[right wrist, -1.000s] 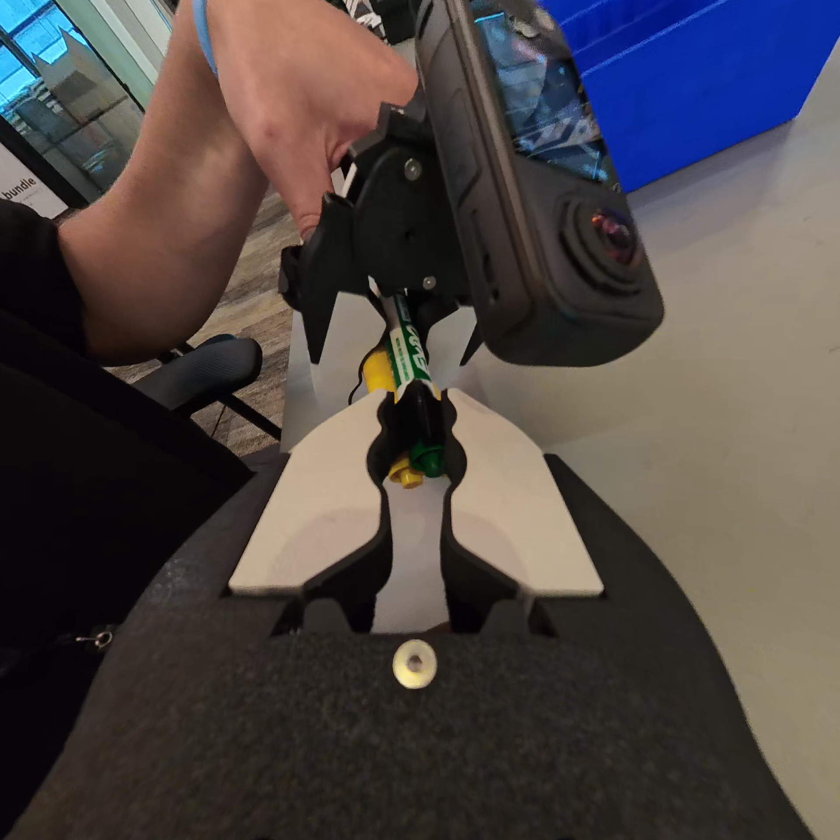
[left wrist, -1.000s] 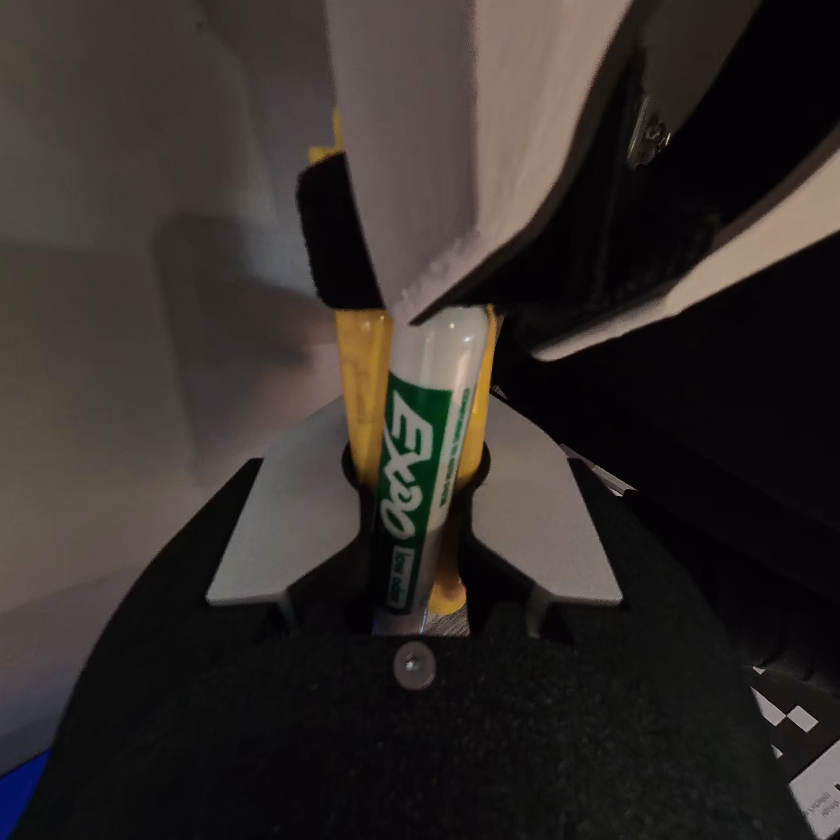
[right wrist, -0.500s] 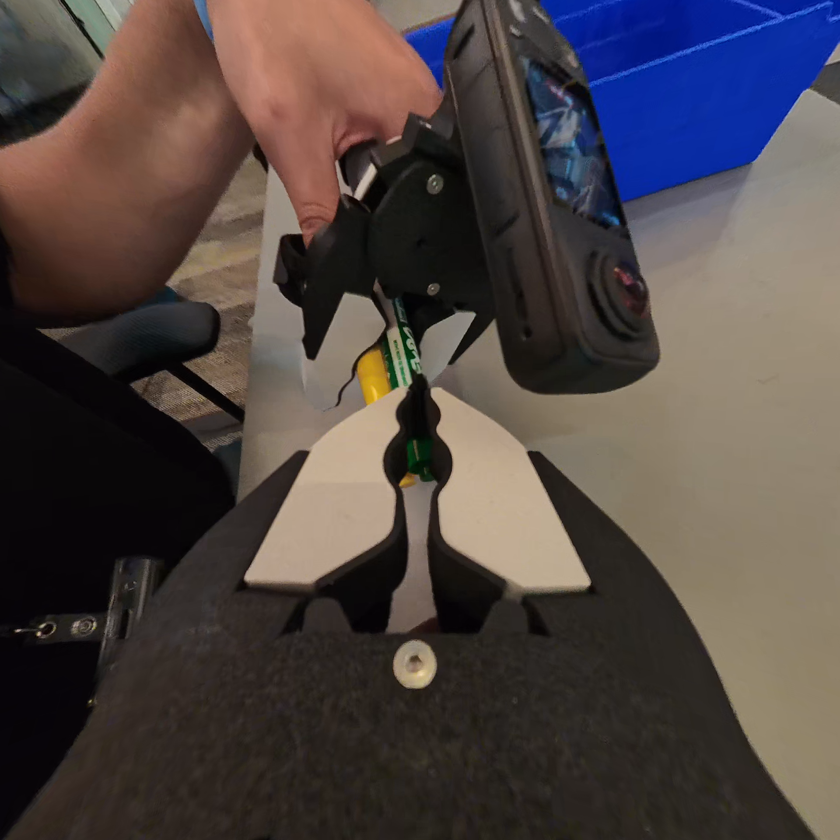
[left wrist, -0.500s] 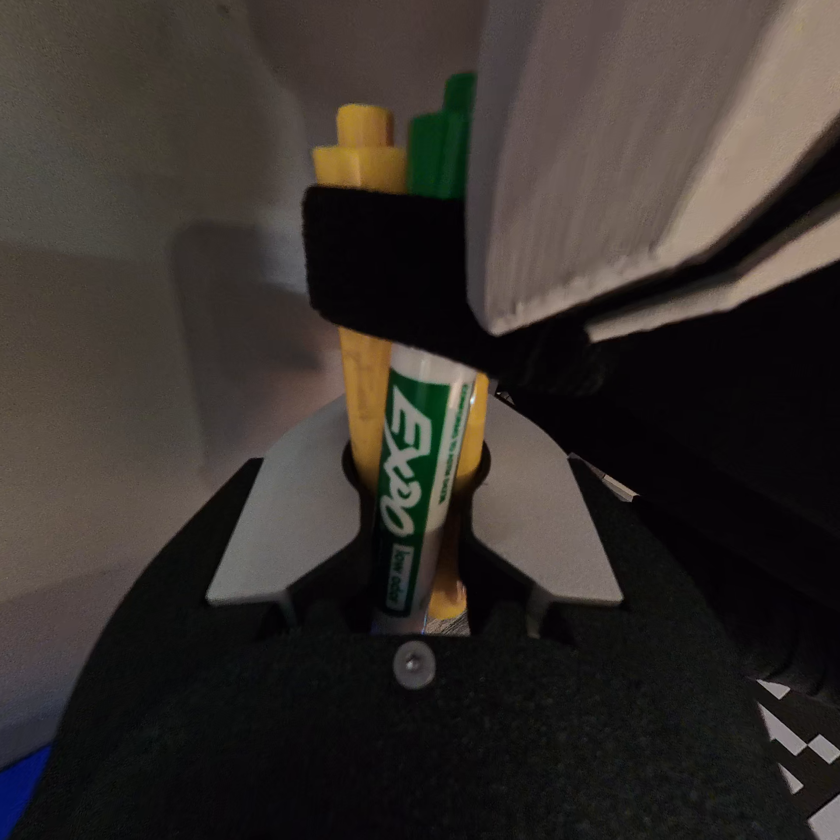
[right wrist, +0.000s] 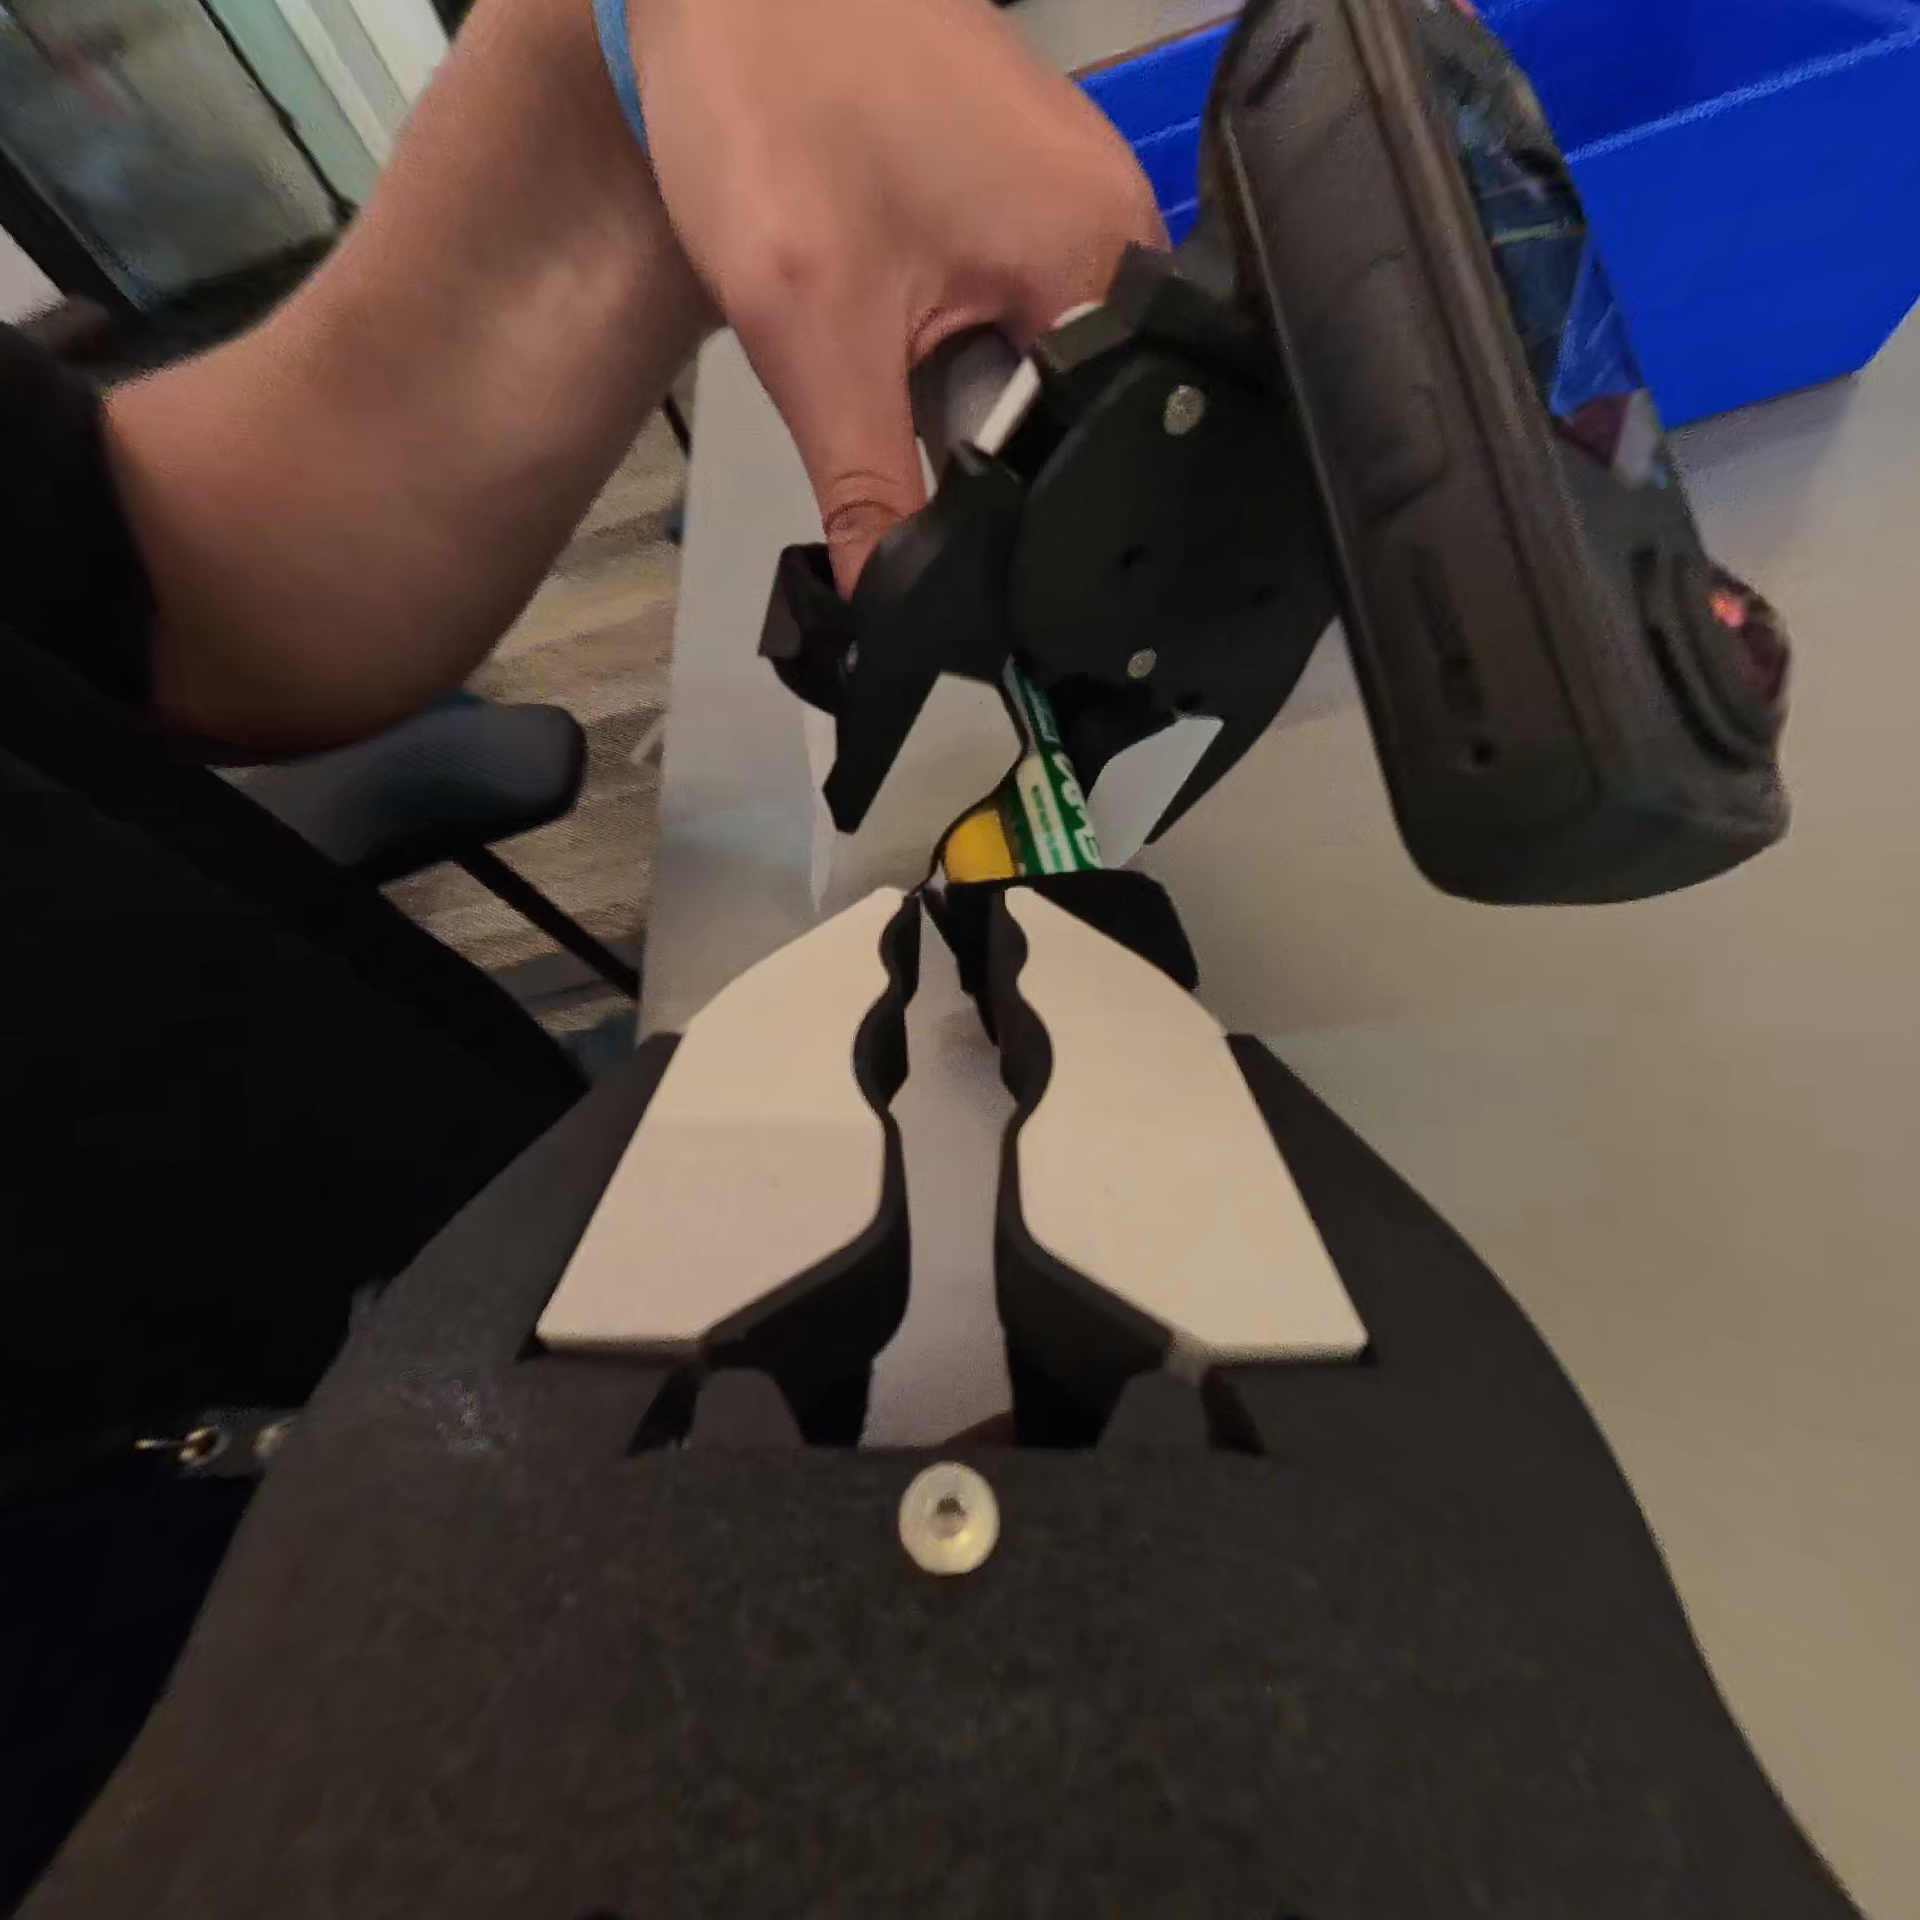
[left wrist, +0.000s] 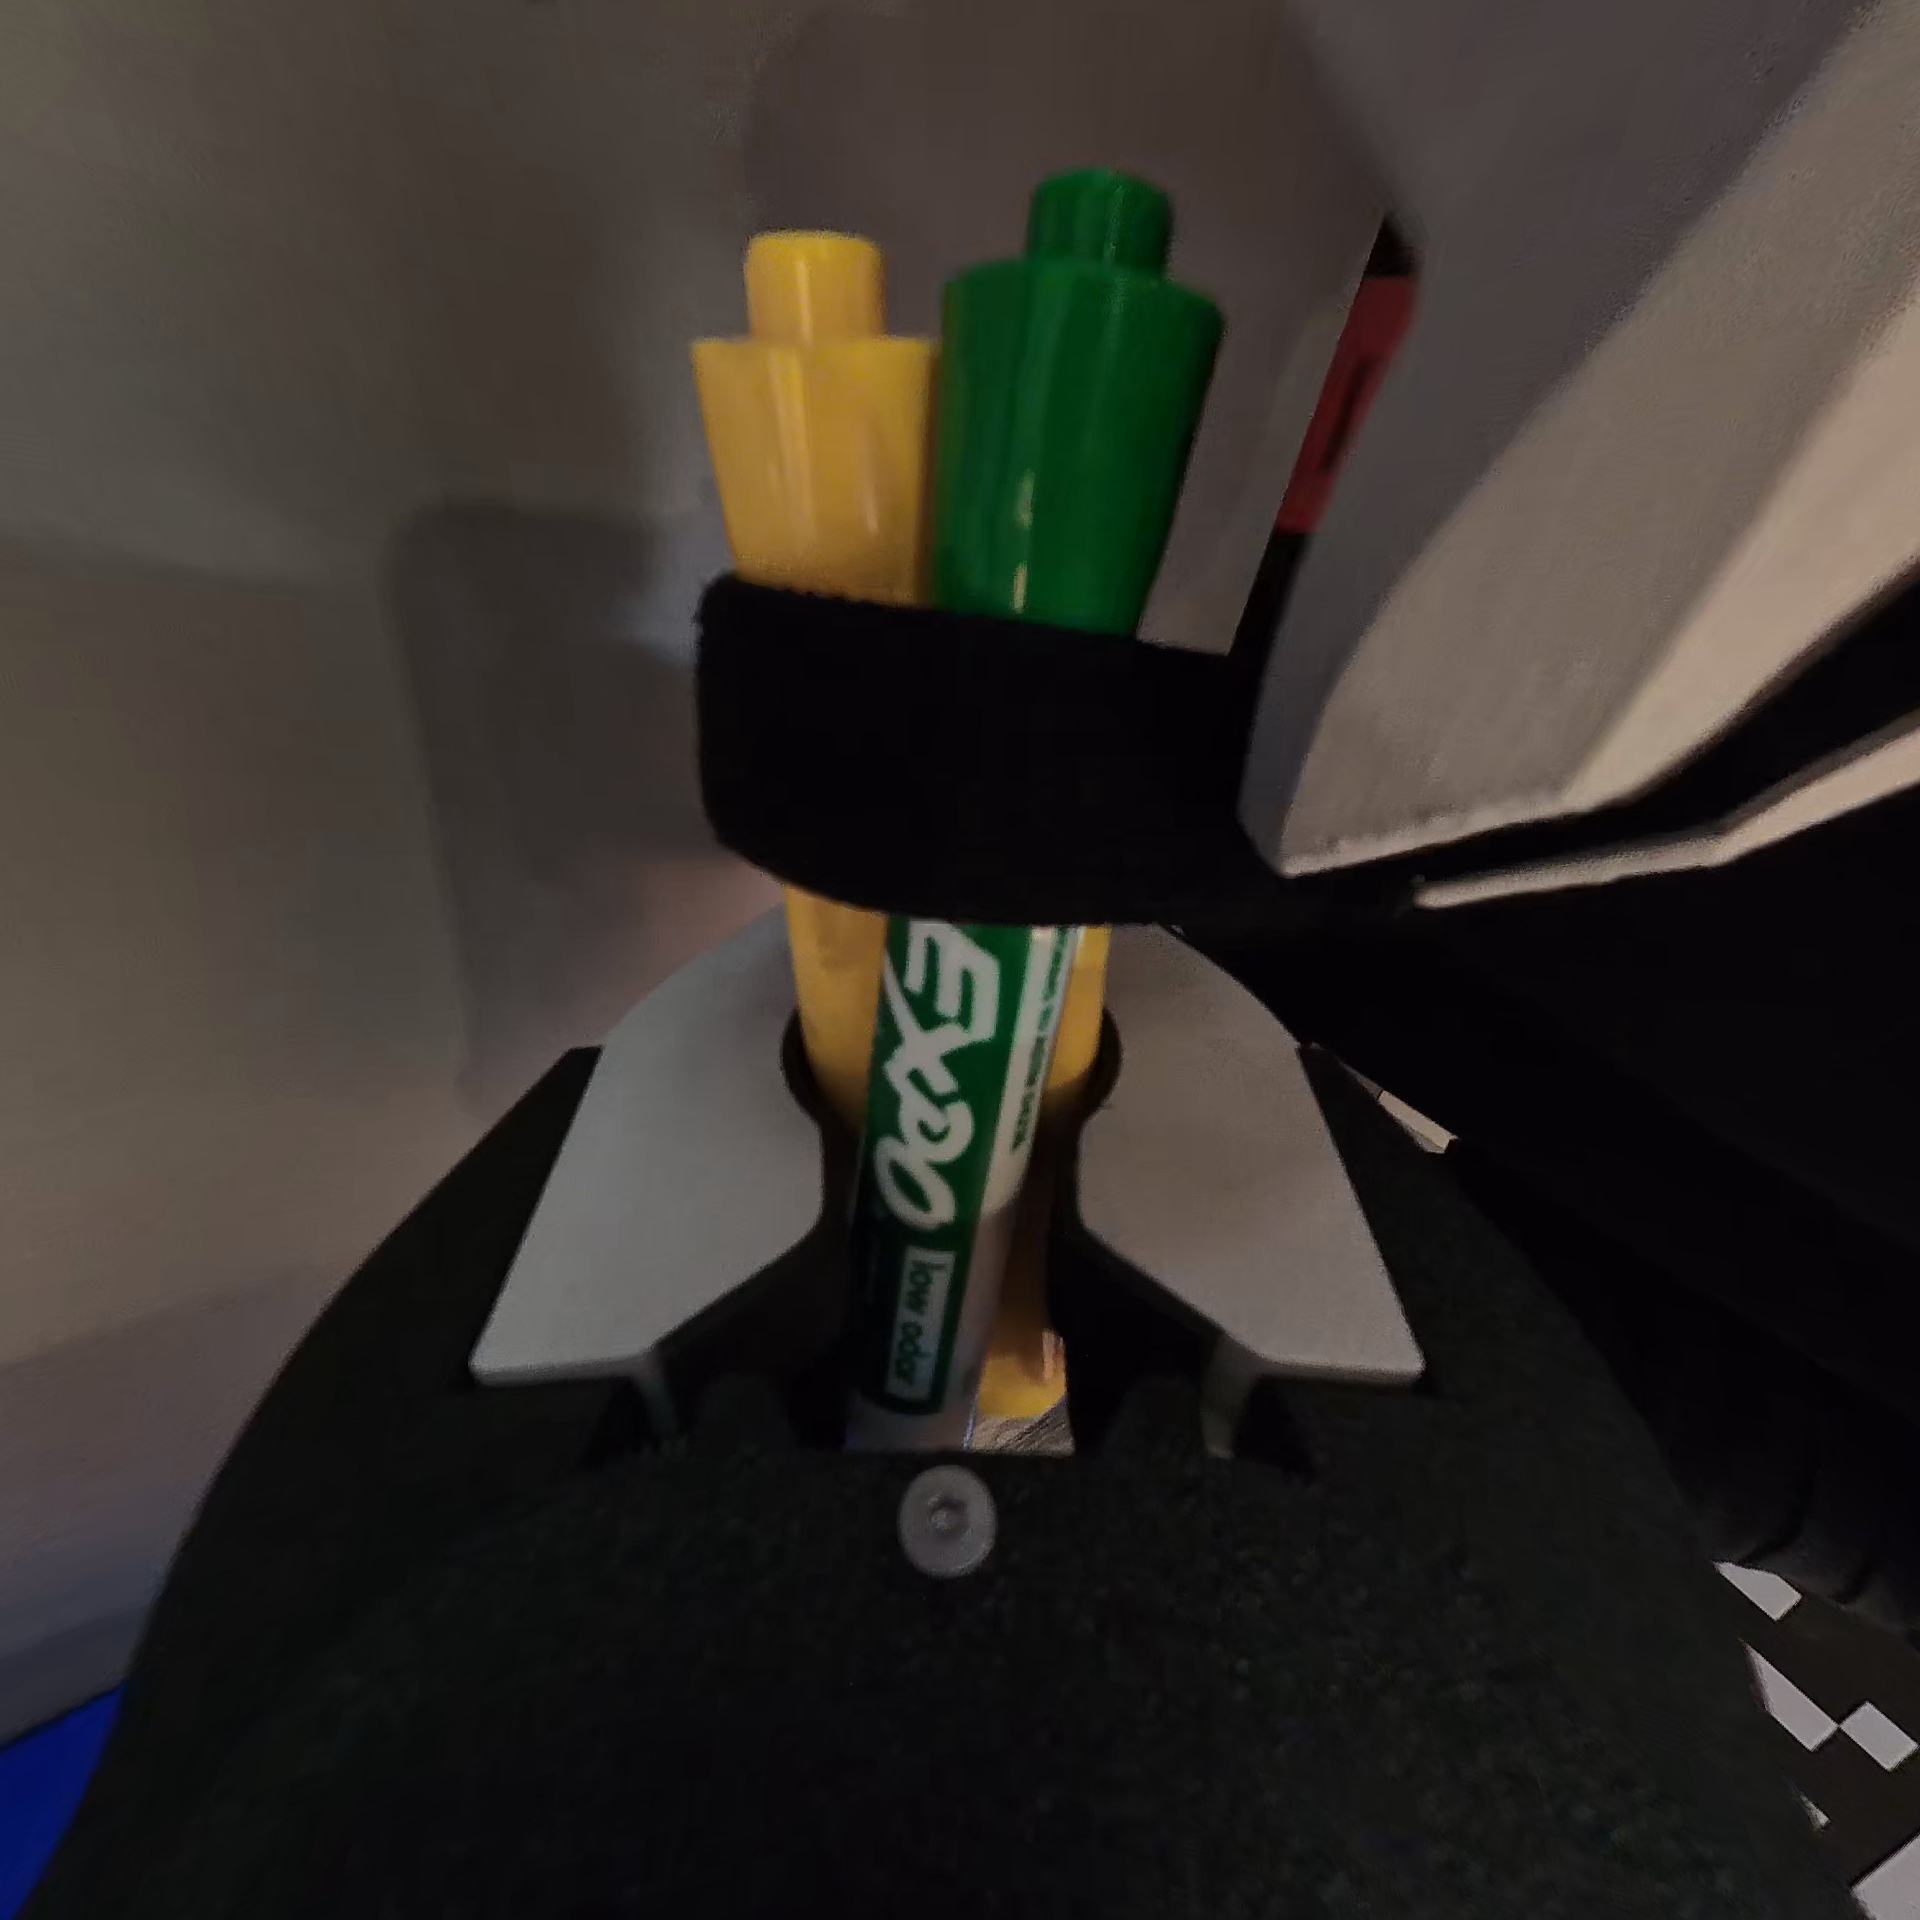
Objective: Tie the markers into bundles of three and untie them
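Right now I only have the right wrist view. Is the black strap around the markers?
Observer: Yes. The left wrist view shows the black strap wrapped across the markers, just below their caps.
Operator: Which caps can you see?
Observer: A yellow cap and a green cap, side by side above the strap.
Operator: Is the left gripper closed on them?
Observer: Yes, the left gripper is shut on the marker barrels, below the strap.
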